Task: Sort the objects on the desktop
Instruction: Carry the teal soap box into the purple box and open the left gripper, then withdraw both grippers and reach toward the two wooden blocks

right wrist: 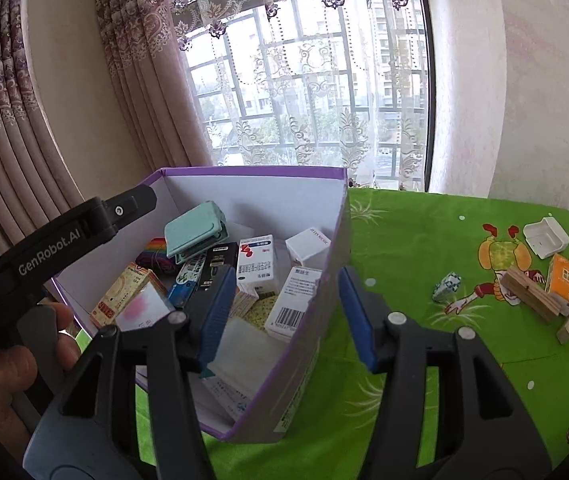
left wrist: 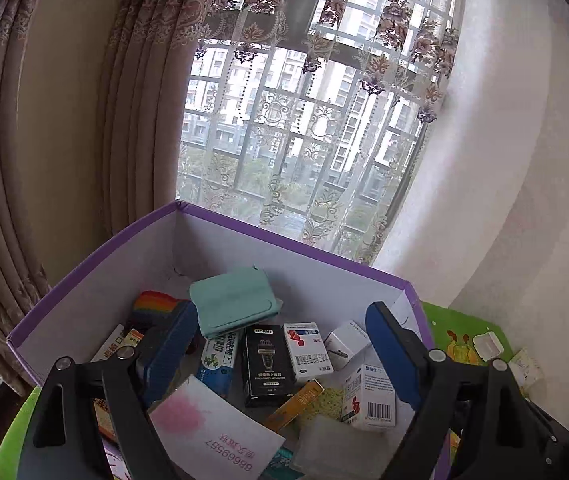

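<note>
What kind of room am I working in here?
Probably a home, likely a bedroom or living room in a flat: heavy curtains with lace sheers over a barred window facing apartment blocks, and a table under a cartoon-print green cloth holding a purple box of household odds.

Purple box [right wrist: 308,360] crowded with packets; green cloth [right wrist: 424,232] beside it lies open
</note>
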Demonstrator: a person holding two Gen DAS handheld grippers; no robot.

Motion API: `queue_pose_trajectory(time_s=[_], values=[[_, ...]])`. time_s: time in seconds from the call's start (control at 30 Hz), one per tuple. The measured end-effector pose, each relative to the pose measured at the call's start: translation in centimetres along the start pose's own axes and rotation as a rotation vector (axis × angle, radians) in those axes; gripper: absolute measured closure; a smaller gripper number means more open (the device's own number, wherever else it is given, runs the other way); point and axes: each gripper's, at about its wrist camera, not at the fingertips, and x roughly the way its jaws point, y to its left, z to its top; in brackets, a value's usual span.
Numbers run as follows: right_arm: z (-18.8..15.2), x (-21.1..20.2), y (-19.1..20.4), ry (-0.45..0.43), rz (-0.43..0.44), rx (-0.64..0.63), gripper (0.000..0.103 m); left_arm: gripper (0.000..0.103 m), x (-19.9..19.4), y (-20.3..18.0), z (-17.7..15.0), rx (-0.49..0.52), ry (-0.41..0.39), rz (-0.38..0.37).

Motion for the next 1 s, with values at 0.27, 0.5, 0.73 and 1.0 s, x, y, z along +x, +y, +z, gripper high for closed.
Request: queue_pose_trajectory(time_s=[0.27, 0.5, 0.73, 1.0], values=[[-1.0, -2.6, -5.1, -0.039, -0.051, 0.1, 0.046, 0.016, 0.2, -5.8, -0.5, 0.104, 0.013, -0.052], [-2.3, -4.6, -12.3, -0.041, -0.147, 0.233, 0.046, 0.016, 0.7, -11.7, -1.7, 0.201, 0.034, -0.11], [-4.7, -6.0, -18.4, -0.02, -0.253, 0.346, 0.046, 0.016, 1.7, -17.7, -3.4, 0.303, 0.066, -0.193], [-6.6, -5.2, -23.5, 0.013, -0.395, 0.504, 0.054, 0.015, 4.9, -23.8, -5.5, 0.483, 0.201, -0.317]])
